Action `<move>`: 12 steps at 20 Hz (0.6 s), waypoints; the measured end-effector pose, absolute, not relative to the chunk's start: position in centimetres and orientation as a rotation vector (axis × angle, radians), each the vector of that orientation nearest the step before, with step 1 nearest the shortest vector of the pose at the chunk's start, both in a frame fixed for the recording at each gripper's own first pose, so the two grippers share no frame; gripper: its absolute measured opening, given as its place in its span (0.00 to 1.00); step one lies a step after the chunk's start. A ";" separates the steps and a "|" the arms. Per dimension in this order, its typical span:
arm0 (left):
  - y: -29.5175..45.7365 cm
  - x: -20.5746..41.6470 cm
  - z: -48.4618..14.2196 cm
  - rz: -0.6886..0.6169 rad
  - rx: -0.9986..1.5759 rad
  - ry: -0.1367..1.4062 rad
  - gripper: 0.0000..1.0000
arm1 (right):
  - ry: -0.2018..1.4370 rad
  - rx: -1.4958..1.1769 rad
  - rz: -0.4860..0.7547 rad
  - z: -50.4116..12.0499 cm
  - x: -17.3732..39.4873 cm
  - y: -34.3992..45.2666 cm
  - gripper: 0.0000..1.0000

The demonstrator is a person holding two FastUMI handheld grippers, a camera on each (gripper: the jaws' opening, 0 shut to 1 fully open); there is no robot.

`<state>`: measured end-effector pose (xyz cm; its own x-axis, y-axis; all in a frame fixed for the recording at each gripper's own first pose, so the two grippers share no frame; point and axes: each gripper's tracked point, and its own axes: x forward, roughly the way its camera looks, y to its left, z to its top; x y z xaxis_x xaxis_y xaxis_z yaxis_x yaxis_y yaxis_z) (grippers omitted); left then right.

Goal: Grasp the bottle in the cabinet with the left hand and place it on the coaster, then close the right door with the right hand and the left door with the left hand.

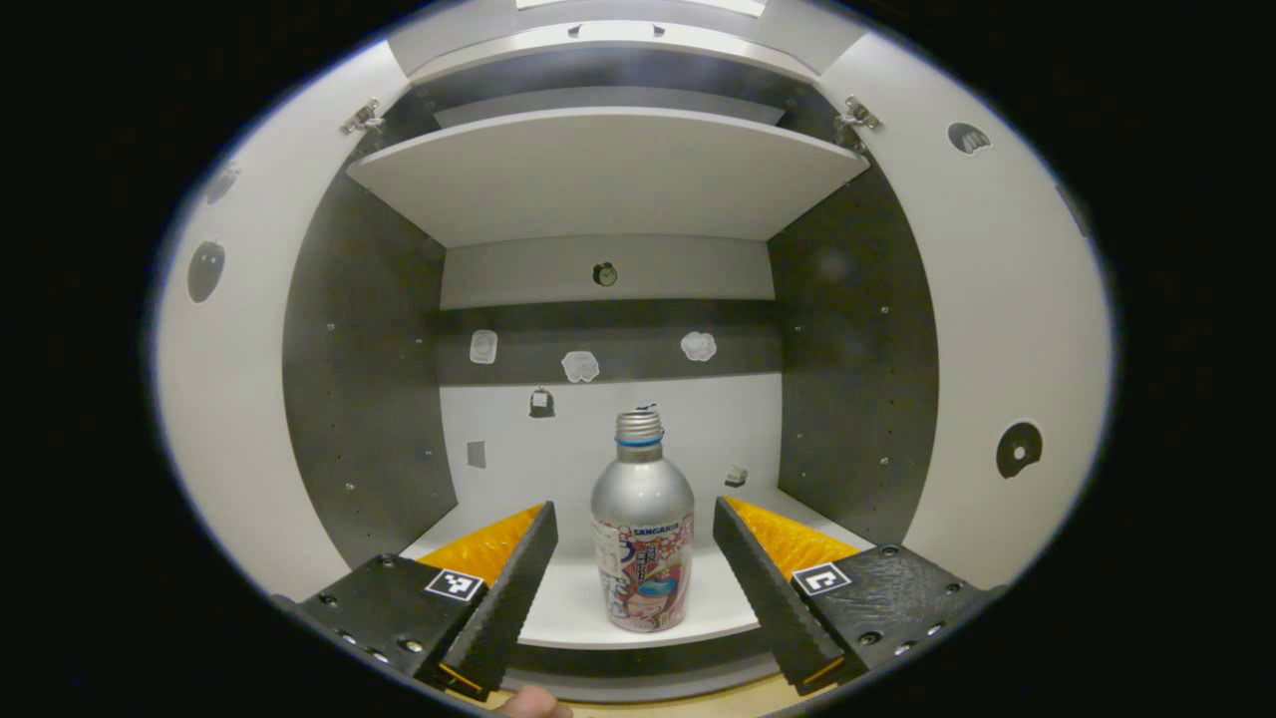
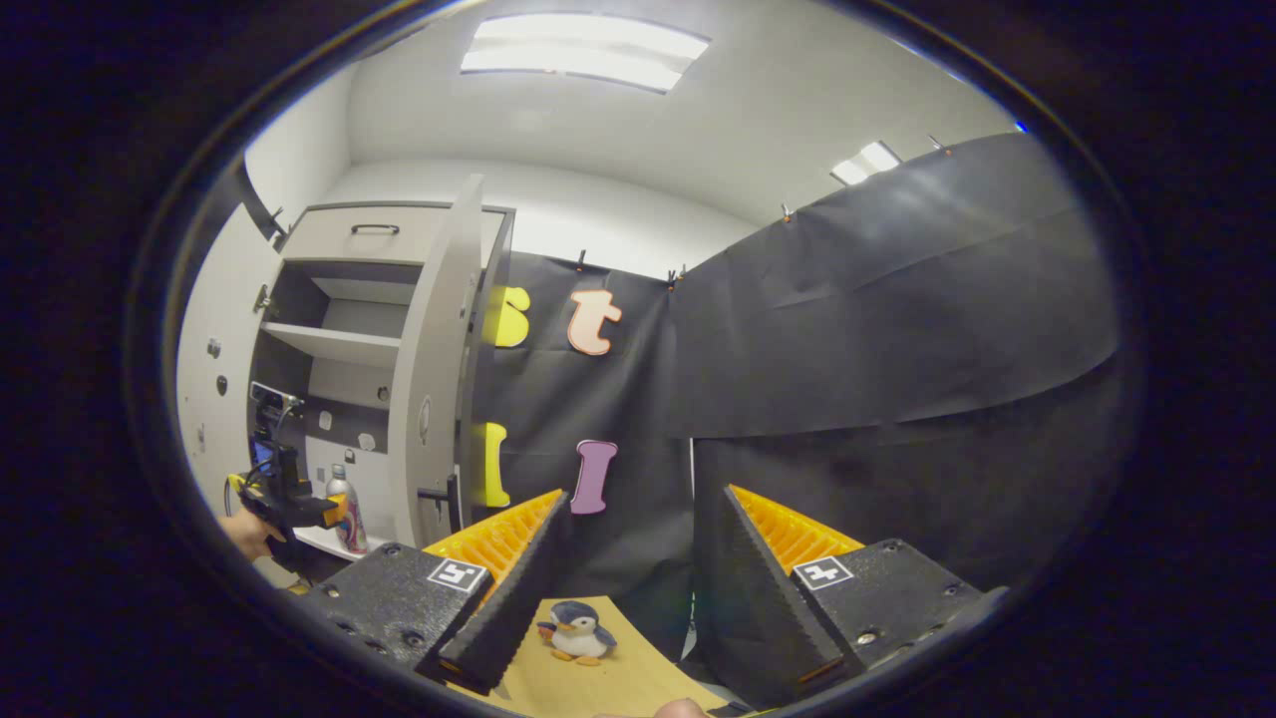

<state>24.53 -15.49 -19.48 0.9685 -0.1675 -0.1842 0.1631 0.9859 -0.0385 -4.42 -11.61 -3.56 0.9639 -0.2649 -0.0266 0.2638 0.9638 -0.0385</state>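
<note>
You have one bottle (image 1: pixel 643 538) standing in the cabinet (image 1: pixel 857 329), and two doors, the left door (image 1: pixel 234 399) and the right door (image 1: pixel 1007 339), both swung open. Inside you can count two shelves: the upper shelf (image 1: pixel 608 170) and the bottom shelf (image 1: pixel 578 603). You hold two grippers, the left gripper (image 1: pixel 630 583) and the right gripper (image 2: pixel 630 588), two fingers each. One penguin toy (image 2: pixel 578 630) sits on the table (image 2: pixel 598 683).

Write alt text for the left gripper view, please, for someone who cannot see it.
A silver bottle stands on the lower shelf of an open cabinet, between the open fingers of the left hand-held gripper, untouched. Both doors hang open.
</note>
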 end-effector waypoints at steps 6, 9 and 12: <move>-16.3 27.6 -22.6 -0.178 -0.034 0.240 0.97 | 0.047 -0.046 -0.278 -4.2 -4.2 -11.2 0.96; -16.6 28.7 -24.2 -0.182 -0.034 0.278 0.97 | 0.040 -0.040 -0.279 -4.1 -4.3 -11.1 0.96; -17.3 29.4 -24.3 -0.196 -0.041 0.276 0.97 | 0.048 -0.040 -0.290 -4.3 -4.6 -11.5 0.96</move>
